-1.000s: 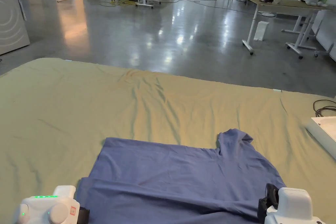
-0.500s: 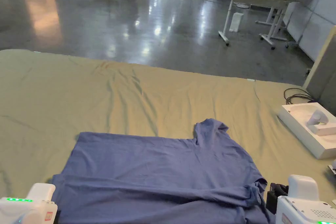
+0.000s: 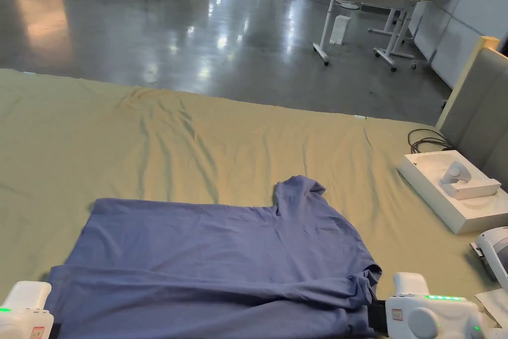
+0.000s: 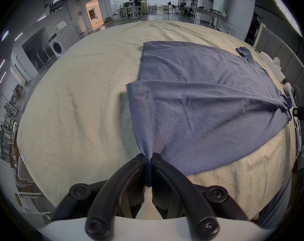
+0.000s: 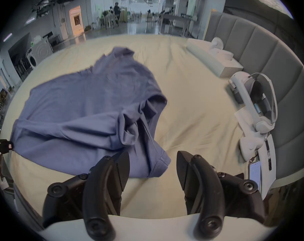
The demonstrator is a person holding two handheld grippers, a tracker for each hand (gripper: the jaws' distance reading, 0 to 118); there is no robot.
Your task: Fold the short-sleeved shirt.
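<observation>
Two grippers, one shirt (image 3: 213,250), and only one of them has cloth at this moment. My left gripper (image 4: 148,159) has both jaws pinched tight on the shirt's hem corner, the fabric running up out of the closed tips. My right gripper (image 5: 153,159) stands with its jaws spread apart and nothing between them; the sleeve end of the shirt lies just ahead of its left jaw, close but not clamped.

The blue shirt lies spread on the tan bed cover (image 3: 149,136), collar end toward the white tray (image 3: 446,206) that sits well off to the shirt's right, one sleeve poking up on the shirt's far edge. The near long side is already lapped over the body, and it is bunched into a knot of wrinkles at the end nearest my right gripper.

I judge the step in hand to be a lengthwise fold, and it needs both ends held evenly. To do it well I would bring the right jaws onto the bunched shoulder edge and take all the layers there, not just the top skin. Then I would draw both ends gently apart to pull the ridge flat before laying it down. Uneven pull from the left would drag the hem askew. A headset (image 5: 252,105) rests beyond the shirt's right side, clear of the fold.
</observation>
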